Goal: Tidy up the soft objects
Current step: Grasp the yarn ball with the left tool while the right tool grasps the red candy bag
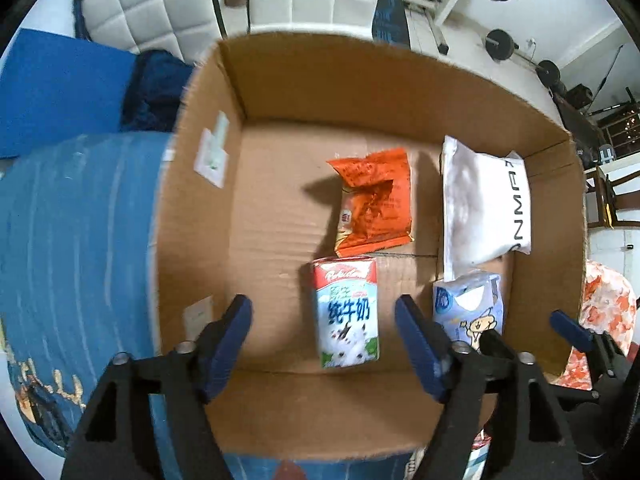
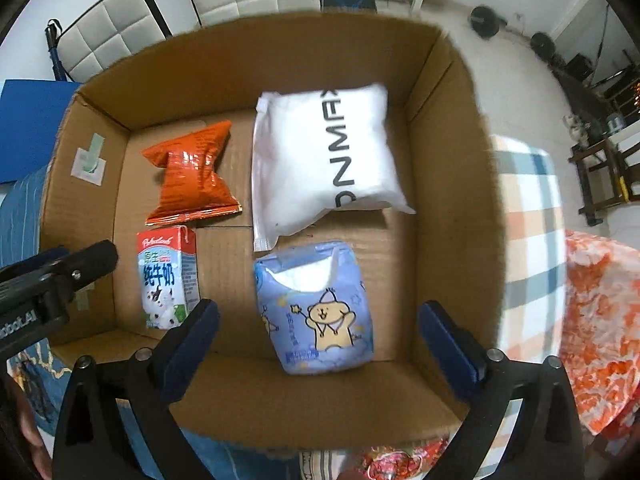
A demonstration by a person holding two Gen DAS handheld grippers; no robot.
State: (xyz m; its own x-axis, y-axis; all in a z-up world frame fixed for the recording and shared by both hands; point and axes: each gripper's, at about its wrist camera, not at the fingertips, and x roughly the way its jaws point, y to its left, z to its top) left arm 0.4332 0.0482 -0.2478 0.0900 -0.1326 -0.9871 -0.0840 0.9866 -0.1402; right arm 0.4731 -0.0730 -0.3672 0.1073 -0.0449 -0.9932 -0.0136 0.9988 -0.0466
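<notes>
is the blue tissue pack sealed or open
Open: the blue tissue pack has its top slit parted, with white tissue showing through.

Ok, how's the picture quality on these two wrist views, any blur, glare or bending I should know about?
Left wrist view: the milk carton and the cardboard box rim look smeared by motion blur; the orange snack bag casts a shadow to its left. Right wrist view: sharper, with glare on the snack bag's foil and the white pouch rather bright. Both: fisheye bending and dark corners.

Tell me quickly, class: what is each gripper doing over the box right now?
Left gripper: open, holding nothing, above the milk carton.
Right gripper: open, holding nothing, above the blue tissue pack.
</notes>
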